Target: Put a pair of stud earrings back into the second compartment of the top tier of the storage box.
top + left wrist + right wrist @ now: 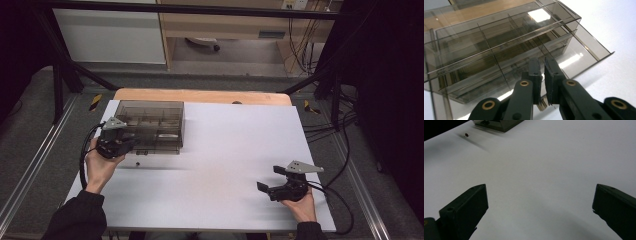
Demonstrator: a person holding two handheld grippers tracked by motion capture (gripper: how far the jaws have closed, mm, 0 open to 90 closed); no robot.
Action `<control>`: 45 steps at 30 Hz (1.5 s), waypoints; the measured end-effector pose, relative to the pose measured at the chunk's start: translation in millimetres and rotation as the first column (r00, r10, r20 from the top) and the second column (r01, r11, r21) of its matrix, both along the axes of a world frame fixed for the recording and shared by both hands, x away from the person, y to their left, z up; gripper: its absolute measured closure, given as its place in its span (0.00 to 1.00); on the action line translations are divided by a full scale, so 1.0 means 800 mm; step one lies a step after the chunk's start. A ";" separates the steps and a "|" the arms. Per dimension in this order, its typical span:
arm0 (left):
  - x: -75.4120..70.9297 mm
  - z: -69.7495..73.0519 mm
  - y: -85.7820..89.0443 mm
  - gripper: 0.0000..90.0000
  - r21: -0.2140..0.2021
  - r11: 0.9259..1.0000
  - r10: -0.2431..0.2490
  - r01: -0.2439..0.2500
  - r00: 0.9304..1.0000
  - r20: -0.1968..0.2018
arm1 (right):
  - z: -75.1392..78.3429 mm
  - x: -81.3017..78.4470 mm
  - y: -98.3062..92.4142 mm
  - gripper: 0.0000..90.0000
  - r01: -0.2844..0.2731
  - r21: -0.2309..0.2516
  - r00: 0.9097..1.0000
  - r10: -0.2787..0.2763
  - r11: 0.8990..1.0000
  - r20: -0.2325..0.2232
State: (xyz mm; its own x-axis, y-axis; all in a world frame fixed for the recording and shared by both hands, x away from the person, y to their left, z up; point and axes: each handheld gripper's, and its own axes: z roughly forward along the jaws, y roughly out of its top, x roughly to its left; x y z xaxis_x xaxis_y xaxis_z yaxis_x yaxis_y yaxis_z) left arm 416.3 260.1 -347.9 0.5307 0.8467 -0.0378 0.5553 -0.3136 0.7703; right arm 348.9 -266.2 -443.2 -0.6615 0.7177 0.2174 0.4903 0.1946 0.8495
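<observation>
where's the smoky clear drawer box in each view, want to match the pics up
High view: drawer box at the table's far left, by the left gripper.
Left gripper view: it spans the upper frame, just beyond the nearly closed jaws.
Right gripper view: one corner at the top edge.
Shared landmark: the white tabletop.

A: What sort of place is this?

B: A lab or recording workshop. The worktop (240, 150) at centre frame is covered in plain white sheet and stands inside a black metal frame (190, 9) that crosses the top of the frame.

A: Anything else?

B: Loose cables (300, 45) hang at upper right beside a wooden desk (225, 25), with a white cabinet (110, 35) at upper left. Grey carpet (30, 125) runs down both sides, crossed by metal floor rails (35, 165), and yellow-black tape (95, 102) marks the floor.
</observation>
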 end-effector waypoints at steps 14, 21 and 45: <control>0.018 -0.024 -0.004 0.92 0.003 1.000 0.008 -0.008 0.999 -0.041 | 0.000 0.000 0.000 0.01 0.000 -0.001 1.000 0.000 1.000 0.000; 0.016 -0.021 -0.002 0.80 -0.024 1.000 0.004 -0.004 0.999 -0.032 | 0.000 0.000 0.000 0.01 -0.001 -0.001 1.000 0.001 1.000 0.000; -0.059 -0.021 0.035 0.21 -0.003 1.000 -0.030 0.030 0.999 0.045 | -0.001 0.000 0.001 0.01 0.002 -0.004 1.000 -0.002 1.000 -0.002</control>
State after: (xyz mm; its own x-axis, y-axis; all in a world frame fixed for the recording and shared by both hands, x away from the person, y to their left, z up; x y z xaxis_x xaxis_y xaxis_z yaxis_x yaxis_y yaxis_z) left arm 369.2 288.3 -364.8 0.5569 0.8304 -0.0170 0.5107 -0.3262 0.7955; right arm 349.1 -265.8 -443.7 -0.6596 0.7200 0.2157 0.4923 0.1970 0.8478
